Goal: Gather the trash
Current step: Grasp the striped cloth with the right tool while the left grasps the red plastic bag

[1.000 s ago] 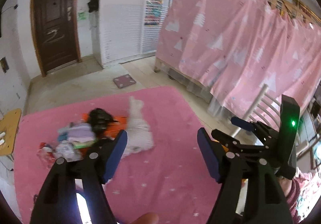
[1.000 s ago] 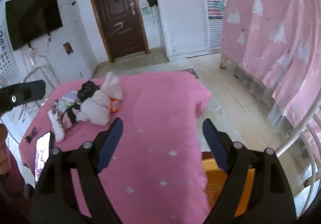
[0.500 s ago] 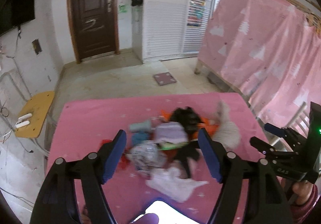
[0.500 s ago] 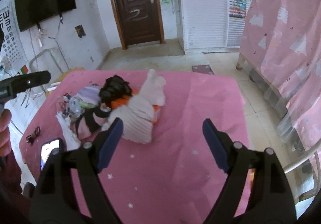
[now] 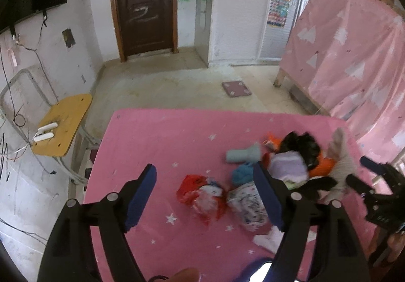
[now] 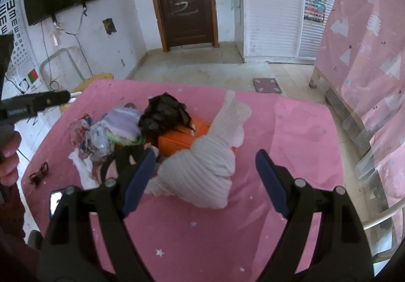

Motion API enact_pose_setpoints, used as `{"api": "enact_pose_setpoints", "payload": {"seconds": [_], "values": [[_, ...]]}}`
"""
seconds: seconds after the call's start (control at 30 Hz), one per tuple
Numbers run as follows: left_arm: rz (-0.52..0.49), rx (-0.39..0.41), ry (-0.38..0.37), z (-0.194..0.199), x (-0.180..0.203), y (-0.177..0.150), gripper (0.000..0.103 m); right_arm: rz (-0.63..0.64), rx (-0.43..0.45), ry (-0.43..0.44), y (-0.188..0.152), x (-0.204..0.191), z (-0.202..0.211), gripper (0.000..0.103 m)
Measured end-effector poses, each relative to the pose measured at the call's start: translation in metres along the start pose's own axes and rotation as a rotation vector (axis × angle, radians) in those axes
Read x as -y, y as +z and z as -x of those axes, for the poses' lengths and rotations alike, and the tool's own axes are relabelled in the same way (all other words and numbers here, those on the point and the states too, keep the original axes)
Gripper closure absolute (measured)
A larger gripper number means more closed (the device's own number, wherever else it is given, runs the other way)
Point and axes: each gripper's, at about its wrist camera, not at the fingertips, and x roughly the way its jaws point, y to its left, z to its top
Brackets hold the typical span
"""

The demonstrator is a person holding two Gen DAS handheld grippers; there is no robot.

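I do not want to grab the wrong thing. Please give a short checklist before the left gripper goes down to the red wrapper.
1. Left gripper empty, jaws apart, just opened wider: ok.
2. Red crinkled wrapper in view, uncovered: ok.
3. Wrapper lined up between the fingers: ok.
4. Wrapper apart from the printed plastic bag: not ok, they touch.
5. Right gripper empty, jaws apart, above the white knitted garment: ok.
6. Trash bin in view: not ok.
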Motion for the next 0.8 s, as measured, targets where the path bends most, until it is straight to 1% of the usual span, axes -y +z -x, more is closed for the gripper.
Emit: {"api": "enact_pose_setpoints", "payload": {"seconds": [0.1,0.13,0.2,0.3,0.37,0.43,0.5,0.53,0.57,0.6,0.63,0.67,0.8], "values": [[0.03,-0.053,0.022,-0.018,-0.01,-0.006,0.031,0.011,-0.007,-0.004,0.0,-0.002,-0.004,0.024],[0.055,-0.08,0.026,-0.027,-0.014,-0.008,0.031,0.019,-0.009,-0.013,0.0,-0.003,-0.006,0.021],[0.081,-0.109,0.029,-0.035,-0.019,-0.01,0.031,0.025,-0.013,-0.016,0.0,-0.004,-0.009,0.018],[0.124,-0.159,0.009,-0.047,-0.026,-0.014,0.031,0.022,-0.015,-0.011,-0.001,-0.003,-0.01,0.018],[0.149,-0.2,-0.02,-0.056,-0.027,-0.017,0.032,0.019,-0.017,-0.01,-0.001,-0.004,-0.012,0.018],[0.164,-0.22,-0.043,-0.061,-0.026,-0.021,0.032,0.016,-0.019,-0.007,-0.002,-0.003,-0.013,0.018],[0.16,-0.225,-0.043,-0.065,-0.022,-0.024,0.038,0.013,-0.02,-0.003,-0.004,-0.002,-0.014,0.018],[0.169,-0.238,-0.05,-0.069,-0.021,-0.026,0.046,0.011,-0.021,-0.001,-0.004,-0.001,-0.014,0.018],[0.176,-0.239,-0.048,-0.07,-0.021,-0.026,0.051,0.008,-0.021,0.001,-0.005,-0.001,-0.014,0.018],[0.182,-0.228,-0.043,-0.07,-0.021,-0.026,0.059,0.007,-0.021,0.004,-0.005,-0.001,-0.014,0.018],[0.195,-0.228,-0.043,-0.07,-0.021,-0.026,0.071,0.007,-0.02,0.007,-0.005,-0.001,-0.014,0.018],[0.203,-0.227,-0.043,-0.07,-0.021,-0.026,0.077,0.009,-0.019,0.009,-0.005,-0.002,-0.013,0.018],[0.215,-0.202,-0.04,-0.068,-0.021,-0.027,0.082,0.012,-0.014,0.014,-0.005,-0.003,-0.012,0.018]]}}
